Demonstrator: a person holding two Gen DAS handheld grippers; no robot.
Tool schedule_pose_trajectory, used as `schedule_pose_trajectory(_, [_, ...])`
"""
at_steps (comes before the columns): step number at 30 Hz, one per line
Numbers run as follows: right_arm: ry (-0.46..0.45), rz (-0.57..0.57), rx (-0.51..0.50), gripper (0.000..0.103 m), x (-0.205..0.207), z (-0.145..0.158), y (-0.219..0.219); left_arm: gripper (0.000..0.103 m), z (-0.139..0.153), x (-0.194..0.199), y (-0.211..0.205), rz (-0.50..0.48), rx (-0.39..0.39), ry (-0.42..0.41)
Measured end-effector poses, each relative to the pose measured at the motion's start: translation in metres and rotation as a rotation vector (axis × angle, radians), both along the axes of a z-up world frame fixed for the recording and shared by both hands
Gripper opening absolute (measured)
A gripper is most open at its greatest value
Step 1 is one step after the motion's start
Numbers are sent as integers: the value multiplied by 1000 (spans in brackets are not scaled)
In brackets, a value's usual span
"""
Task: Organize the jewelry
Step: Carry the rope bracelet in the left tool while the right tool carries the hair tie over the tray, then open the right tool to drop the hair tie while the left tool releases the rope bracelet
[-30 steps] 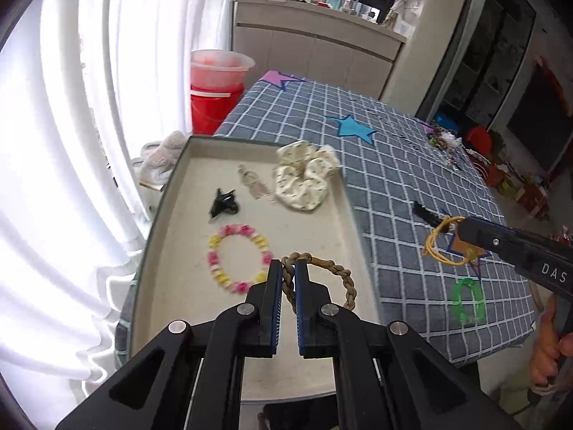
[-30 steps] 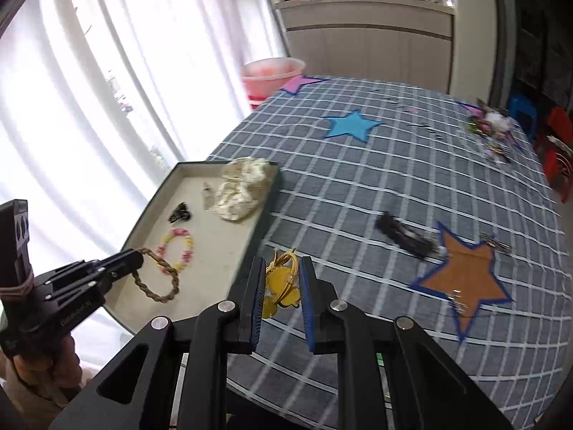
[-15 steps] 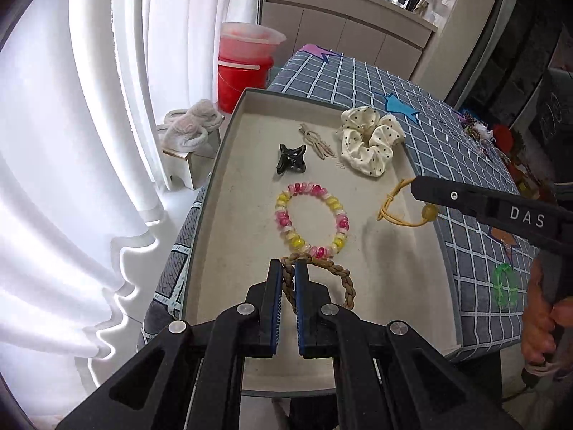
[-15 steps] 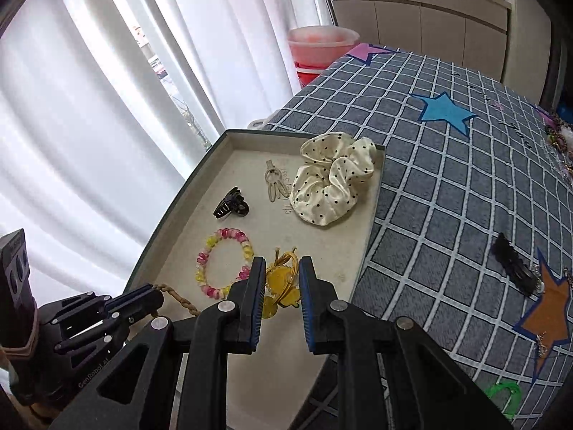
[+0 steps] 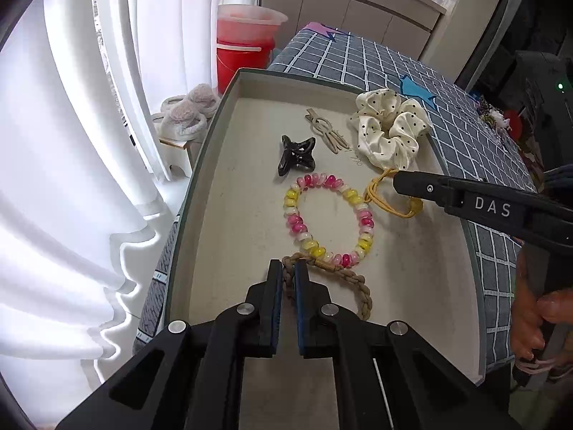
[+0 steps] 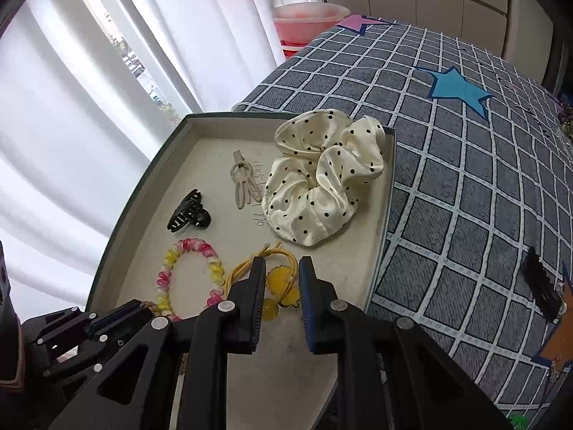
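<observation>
My left gripper (image 5: 288, 268) is shut on a brown braided hair tie (image 5: 352, 283) that lies at the near part of the beige tray (image 5: 222, 165). My right gripper (image 6: 283, 268) has its jaws parted around a yellow elastic hair tie with yellow charms (image 6: 283, 283), which rests on the tray (image 6: 372, 251); it also shows in the left wrist view (image 5: 379, 193). A pink and yellow bead bracelet (image 5: 327, 220), a black claw clip (image 5: 296, 156), a beige hair clip (image 5: 327, 132) and a cream polka-dot scrunchie (image 5: 390, 132) lie in the tray.
The tray sits at the edge of a table with a grey checked cloth (image 6: 465, 179) with star patches. A black hair clip (image 6: 540, 283) lies on the cloth to the right. A red bucket (image 5: 247, 43) and white curtains (image 5: 71, 143) stand beyond the table.
My right gripper carried the yellow hair tie from the cloth over the tray, lowered it beside the bead bracelet and opened its jaws. My left gripper stayed shut on the braided tie.
</observation>
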State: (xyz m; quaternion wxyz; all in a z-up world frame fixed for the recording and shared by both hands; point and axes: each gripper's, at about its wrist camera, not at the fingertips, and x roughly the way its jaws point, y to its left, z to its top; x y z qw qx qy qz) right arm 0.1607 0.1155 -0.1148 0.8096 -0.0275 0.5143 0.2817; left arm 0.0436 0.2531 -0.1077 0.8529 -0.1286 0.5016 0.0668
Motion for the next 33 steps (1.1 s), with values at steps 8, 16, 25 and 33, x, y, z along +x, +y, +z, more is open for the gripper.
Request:
schedule_pose_trajectory(8, [-28,-17,-41,20,20,-2,3,15,2,26,4,31,35,0])
schedule_pose_trajectory(16, [-63,-11,-74,20,31,-5,8,15,-4,32,-1,37,107,11])
schedule_pose_trajectory(25, [-75,21,-108,32,24,-8,16,15,-1,30,-4,55,126,19])
schedule_pose_trajectory(33, [-119,5,-113,67,19,7,15,15,7,24,-4,73,141,4])
